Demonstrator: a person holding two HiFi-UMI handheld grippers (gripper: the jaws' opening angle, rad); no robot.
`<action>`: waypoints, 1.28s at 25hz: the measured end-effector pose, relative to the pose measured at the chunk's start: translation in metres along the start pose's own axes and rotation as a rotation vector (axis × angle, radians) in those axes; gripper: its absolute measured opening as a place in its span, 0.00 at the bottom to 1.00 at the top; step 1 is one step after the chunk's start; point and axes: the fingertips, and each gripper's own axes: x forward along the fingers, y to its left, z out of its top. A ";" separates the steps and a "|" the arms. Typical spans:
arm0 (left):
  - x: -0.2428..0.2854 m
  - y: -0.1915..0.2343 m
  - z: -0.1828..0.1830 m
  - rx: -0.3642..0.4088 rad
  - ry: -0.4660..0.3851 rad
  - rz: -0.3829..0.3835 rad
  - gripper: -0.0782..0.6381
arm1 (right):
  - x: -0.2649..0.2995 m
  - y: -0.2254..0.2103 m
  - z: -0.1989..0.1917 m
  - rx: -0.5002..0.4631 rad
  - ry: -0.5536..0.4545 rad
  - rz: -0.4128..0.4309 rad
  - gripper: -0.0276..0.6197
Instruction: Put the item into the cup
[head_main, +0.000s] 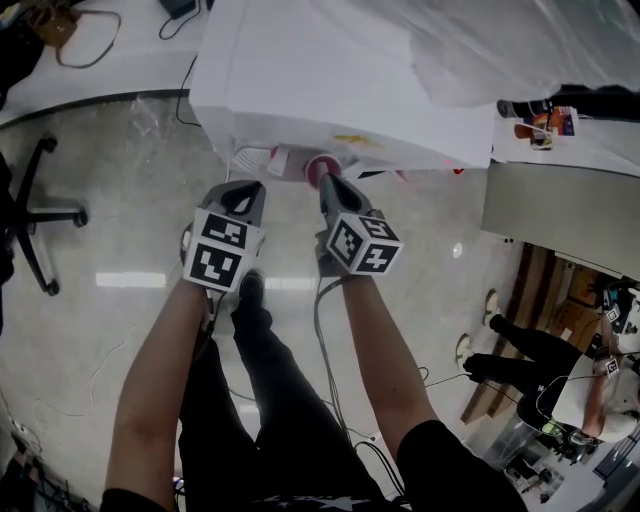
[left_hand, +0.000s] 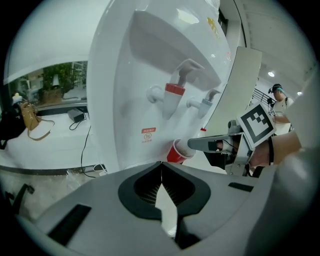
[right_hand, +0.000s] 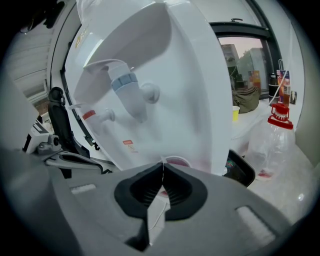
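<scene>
1. The right tool (right_hand: 162, 167) is pinching the rim of the red cup (left_hand: 175, 151), holding it close to the front of the water dispenser (head_main: 330, 80), lower than the taps.
2. The left tool (left_hand: 161, 167) is hanging clenched on nothing, just beside the right one.
3. The step in hand seems to be lining the cup up beneath a spout.
4. Next, the cup is likely needing centring under the red tap (left_hand: 172, 95) or the blue tap (left_hand: 206, 104). The left tool would then be pressing that lever while the cup stays level.

Pale glossy floor (head_main: 80, 340); white water dispenser (head_main: 320, 70); chair base (head_main: 35, 215)
</scene>
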 end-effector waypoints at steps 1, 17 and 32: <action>-0.001 0.001 -0.001 0.002 0.001 0.004 0.12 | 0.000 0.000 0.000 0.002 -0.003 -0.004 0.05; -0.003 0.008 0.004 -0.014 -0.036 0.009 0.12 | 0.001 -0.002 0.001 0.019 -0.016 -0.010 0.18; -0.074 -0.006 -0.018 0.056 -0.048 -0.055 0.12 | -0.069 0.060 0.003 0.016 -0.123 -0.086 0.18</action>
